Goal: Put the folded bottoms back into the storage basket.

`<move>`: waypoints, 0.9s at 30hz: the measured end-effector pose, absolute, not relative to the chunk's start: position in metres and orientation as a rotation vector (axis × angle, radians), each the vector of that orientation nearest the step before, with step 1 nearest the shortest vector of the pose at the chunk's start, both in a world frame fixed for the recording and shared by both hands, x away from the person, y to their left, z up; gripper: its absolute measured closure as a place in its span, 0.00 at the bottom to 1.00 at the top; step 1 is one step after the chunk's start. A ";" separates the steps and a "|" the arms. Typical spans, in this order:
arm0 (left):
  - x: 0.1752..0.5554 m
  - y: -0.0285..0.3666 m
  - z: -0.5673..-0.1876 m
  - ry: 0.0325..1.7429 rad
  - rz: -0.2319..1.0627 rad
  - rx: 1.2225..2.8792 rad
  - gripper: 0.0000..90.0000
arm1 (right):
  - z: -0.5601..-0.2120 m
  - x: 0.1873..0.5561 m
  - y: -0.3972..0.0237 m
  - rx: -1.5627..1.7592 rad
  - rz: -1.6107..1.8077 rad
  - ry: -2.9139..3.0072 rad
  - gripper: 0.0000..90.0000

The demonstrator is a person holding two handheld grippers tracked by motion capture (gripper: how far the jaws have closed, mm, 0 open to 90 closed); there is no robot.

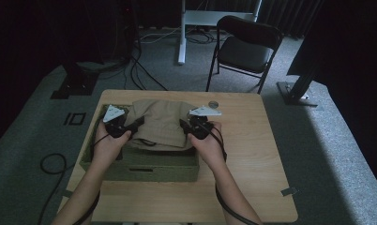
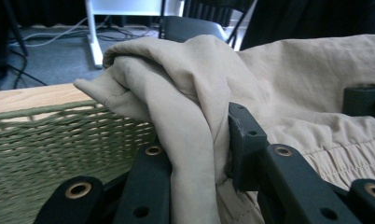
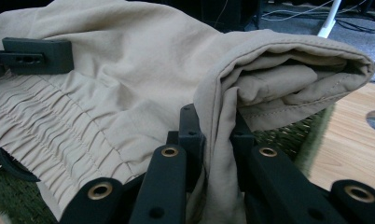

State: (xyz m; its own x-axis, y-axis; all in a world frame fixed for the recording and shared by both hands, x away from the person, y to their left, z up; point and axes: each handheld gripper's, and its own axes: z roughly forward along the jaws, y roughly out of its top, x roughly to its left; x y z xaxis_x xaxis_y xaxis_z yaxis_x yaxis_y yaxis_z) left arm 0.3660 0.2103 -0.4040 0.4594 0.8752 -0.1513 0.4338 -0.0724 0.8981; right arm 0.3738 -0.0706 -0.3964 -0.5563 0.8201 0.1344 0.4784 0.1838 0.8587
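A folded beige garment (image 1: 161,123) with a gathered elastic waistband hangs over a green woven basket (image 1: 149,172) on the wooden table (image 1: 252,154). My left gripper (image 1: 136,124) is shut on the garment's left edge. In the left gripper view the cloth (image 2: 195,84) is bunched between the black jaws of the left gripper (image 2: 199,140), above the basket wall (image 2: 59,140). My right gripper (image 1: 183,125) is shut on the right edge. In the right gripper view a folded hem (image 3: 288,70) is pinched by the right gripper (image 3: 216,135), with the left gripper's jaw (image 3: 36,56) across the cloth.
A small round disc (image 1: 214,103) lies on the table behind the right gripper. A black folding chair (image 1: 247,47) and a white desk leg (image 1: 182,33) stand beyond the table's far edge. Cables run over the grey floor at left.
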 end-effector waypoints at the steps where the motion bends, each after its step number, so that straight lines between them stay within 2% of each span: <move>1: 0.367 0.212 -0.406 1.144 0.547 1.691 0.81 | -0.398 0.375 -0.067 1.222 1.320 2.113 0.90; 16: 0.376 0.244 -0.428 1.191 0.573 1.696 0.82 | -0.424 0.391 -0.032 1.238 1.314 2.185 0.90; 27: 0.383 0.251 -0.454 1.240 0.561 1.715 0.83 | -0.445 0.404 -0.019 1.271 1.277 2.214 0.90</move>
